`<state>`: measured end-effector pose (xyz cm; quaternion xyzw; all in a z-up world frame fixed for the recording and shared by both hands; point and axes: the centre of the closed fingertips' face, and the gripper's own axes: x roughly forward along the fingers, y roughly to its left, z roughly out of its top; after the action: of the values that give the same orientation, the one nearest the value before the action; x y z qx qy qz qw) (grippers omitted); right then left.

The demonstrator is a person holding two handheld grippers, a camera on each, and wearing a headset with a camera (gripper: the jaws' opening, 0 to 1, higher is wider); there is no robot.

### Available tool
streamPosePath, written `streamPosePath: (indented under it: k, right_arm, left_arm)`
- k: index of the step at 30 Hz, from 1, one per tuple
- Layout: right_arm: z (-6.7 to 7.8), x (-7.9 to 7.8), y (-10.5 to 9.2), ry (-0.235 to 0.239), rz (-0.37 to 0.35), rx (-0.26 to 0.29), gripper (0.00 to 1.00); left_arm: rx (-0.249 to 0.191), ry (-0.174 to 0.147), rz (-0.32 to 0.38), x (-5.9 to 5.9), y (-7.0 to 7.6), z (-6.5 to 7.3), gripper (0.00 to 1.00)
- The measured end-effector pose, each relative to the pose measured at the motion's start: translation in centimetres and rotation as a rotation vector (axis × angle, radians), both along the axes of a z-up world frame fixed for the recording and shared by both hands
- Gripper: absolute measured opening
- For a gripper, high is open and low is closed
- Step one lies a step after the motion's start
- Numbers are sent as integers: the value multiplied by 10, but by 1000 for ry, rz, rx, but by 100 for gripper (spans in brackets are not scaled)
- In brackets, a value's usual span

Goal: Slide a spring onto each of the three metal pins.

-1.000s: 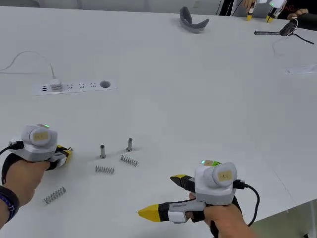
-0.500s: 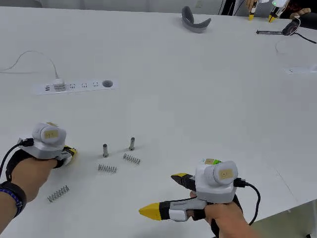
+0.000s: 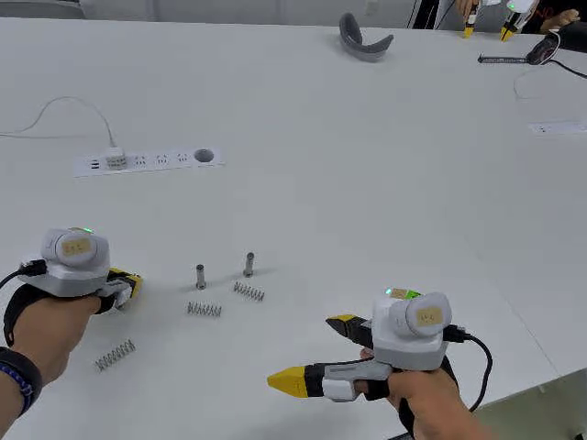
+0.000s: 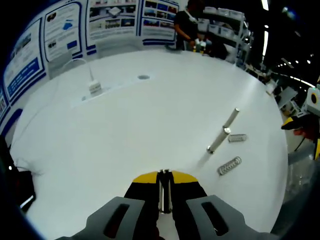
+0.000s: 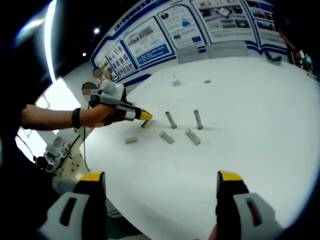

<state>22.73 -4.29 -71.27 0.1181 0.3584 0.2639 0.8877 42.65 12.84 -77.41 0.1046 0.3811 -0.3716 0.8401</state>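
Two metal pins point(image 3: 200, 276) point(image 3: 249, 264) stand upright on the white table point(image 3: 367, 183). Three springs lie flat near them: one point(image 3: 248, 291) by the right pin, one point(image 3: 204, 310) in front of the left pin, one point(image 3: 116, 355) further left. My left gripper point(image 3: 134, 282) rests left of the pins, shut on a thin metal pin point(image 4: 163, 192) that shows between its yellow tips point(image 4: 163, 175). From there the pins point(image 4: 219, 140) and springs point(image 4: 229, 165) lie to the right. My right gripper point(image 3: 316, 353) hovers at the front right, open and holding nothing; its view point(image 5: 159, 182) faces the pins point(image 5: 171, 120) and springs point(image 5: 192, 136).
A white power strip point(image 3: 147, 160) with a plugged-in cable lies at the back left. A grey curved object point(image 3: 364, 41) sits at the far edge. Other grippers point(image 3: 486, 18) and a paper point(image 3: 558, 128) are at the far right. The table's edge runs along the right front.
The head camera has shifted a little. My left gripper edged toward the pins, then drew back left. The right gripper, pins and springs have held their places.
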Motion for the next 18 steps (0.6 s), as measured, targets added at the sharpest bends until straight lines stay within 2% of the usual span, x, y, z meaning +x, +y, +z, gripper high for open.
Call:
streamPosePath:
  k: [18]
  right_arm:
    - [3,1,3,-14,15,-5,94]
  left_arm:
    - [-12,-12,19,-13,14,15,7]
